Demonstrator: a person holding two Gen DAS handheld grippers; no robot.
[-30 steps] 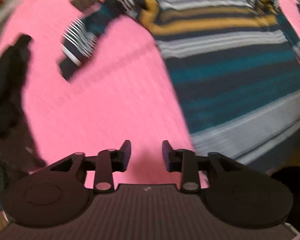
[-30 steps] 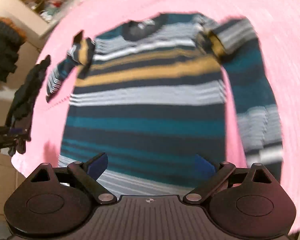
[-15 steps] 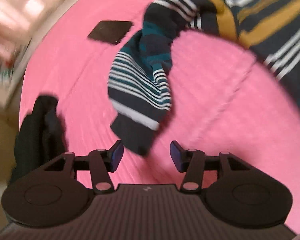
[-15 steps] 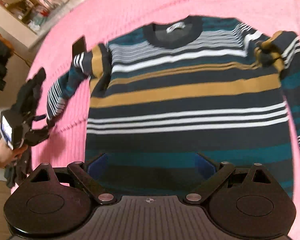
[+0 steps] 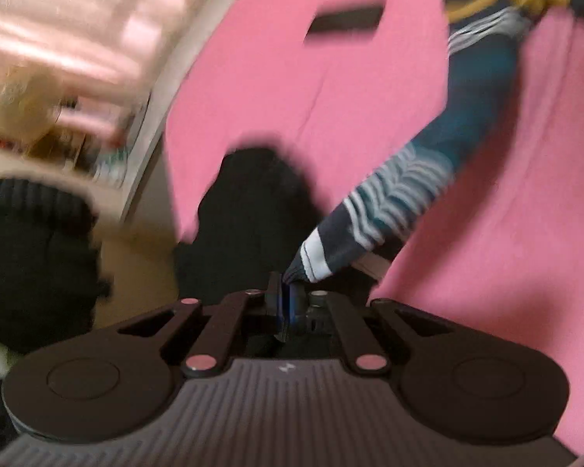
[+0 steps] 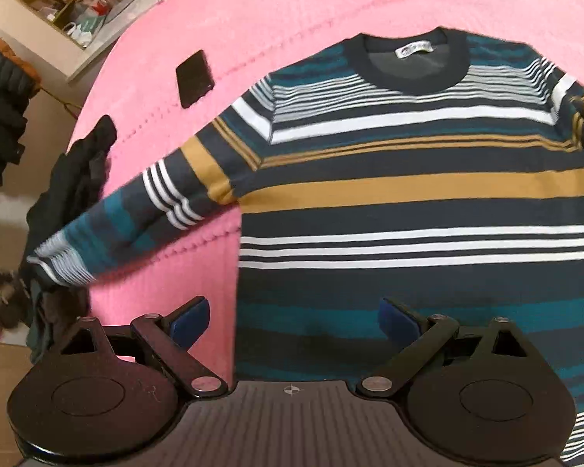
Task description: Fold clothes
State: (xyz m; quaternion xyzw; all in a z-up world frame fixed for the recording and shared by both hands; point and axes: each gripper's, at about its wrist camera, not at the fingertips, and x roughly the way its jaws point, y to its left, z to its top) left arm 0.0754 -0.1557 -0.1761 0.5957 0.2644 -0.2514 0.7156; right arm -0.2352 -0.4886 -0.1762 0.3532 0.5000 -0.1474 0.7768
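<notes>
the striped sweater (image 6: pixel 420 210) lies face up on the pink bedspread (image 6: pixel 292 11), collar toward twelve o'clock in the right wrist view, its body flat and filling the middle and the three o'clock side. what has changed is its sleeve (image 6: pixel 136 218) on the nine o'clock side: a second ago it lay crumpled and folded back near the shoulder, half a second ago our left gripper (image 5: pixel 288 303) hovered over it with jaws apart, and now those jaws are clenched on the cuff (image 5: pixel 315 260) and the sleeve runs out straight toward eight o'clock, off the edge of the bed. in the left wrist view the cuff sits pinched at the fingertips, the sleeve rising away toward one o'clock, blurred with motion. our right gripper (image 6: pixel 292 321) hangs over the lower body of the sweater with its jaws spread wide and nothing between them, much as it did before. we judge this to be the smoothing step — the sleeve is being drawn out so it can be laid across the chest, and no fold is made yet. beyond the sweater, a dark phone (image 6: pixel 194 78) lies at eleven o'clock, and dark clothes (image 6: pixel 70 179) hang over the bed's edge at nine — just beside the taut sleeve.
</notes>
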